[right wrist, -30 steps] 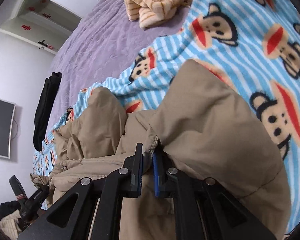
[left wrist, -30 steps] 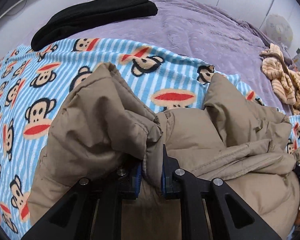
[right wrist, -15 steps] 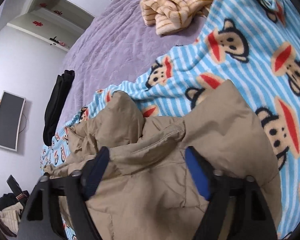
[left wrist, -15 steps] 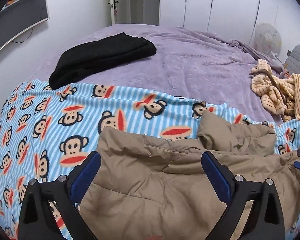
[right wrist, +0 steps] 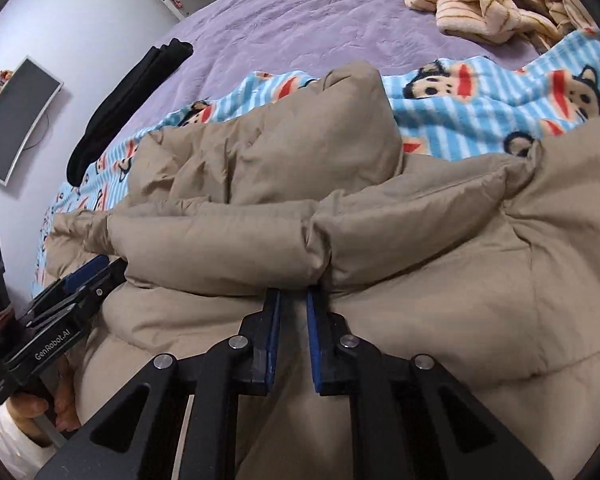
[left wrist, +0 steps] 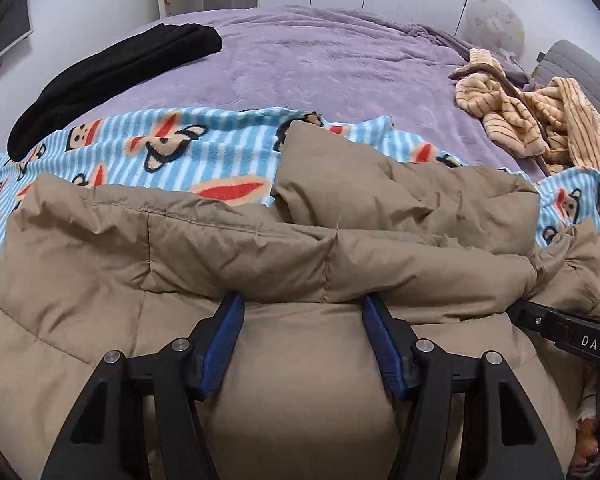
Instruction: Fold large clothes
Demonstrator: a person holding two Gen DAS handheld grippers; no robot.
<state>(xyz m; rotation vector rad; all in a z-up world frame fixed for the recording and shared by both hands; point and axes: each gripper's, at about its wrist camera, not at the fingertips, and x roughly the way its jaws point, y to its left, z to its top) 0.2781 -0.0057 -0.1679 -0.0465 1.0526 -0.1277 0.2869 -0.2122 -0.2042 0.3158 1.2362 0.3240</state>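
A puffy tan jacket [left wrist: 260,240] lies bunched on a blue striped monkey-print blanket [left wrist: 204,152], with a thick rolled fold across its middle. My left gripper [left wrist: 302,308] points down at it. Its tips are tucked under that fold and its jaws are closing on a bulge of jacket that fills the gap and touches both pads. My right gripper [right wrist: 293,300] is on the same jacket [right wrist: 380,240], further along the fold. Its jaws are closing too, almost together, with a pinch of fabric between the pads. Each gripper shows at the edge of the other's view.
The blanket [right wrist: 480,88] lies on a purple bed cover [left wrist: 320,60]. A folded black garment [left wrist: 112,76] lies at the far left, a striped beige garment [left wrist: 540,120] at the far right. A screen [right wrist: 16,120] hangs on the wall. A person's hand [right wrist: 60,400] holds the left gripper.
A second ago both grippers were shut on jacket edges. Half a second ago both stood wide open over it. Now they are down at the rolled fold, closing on fabric.
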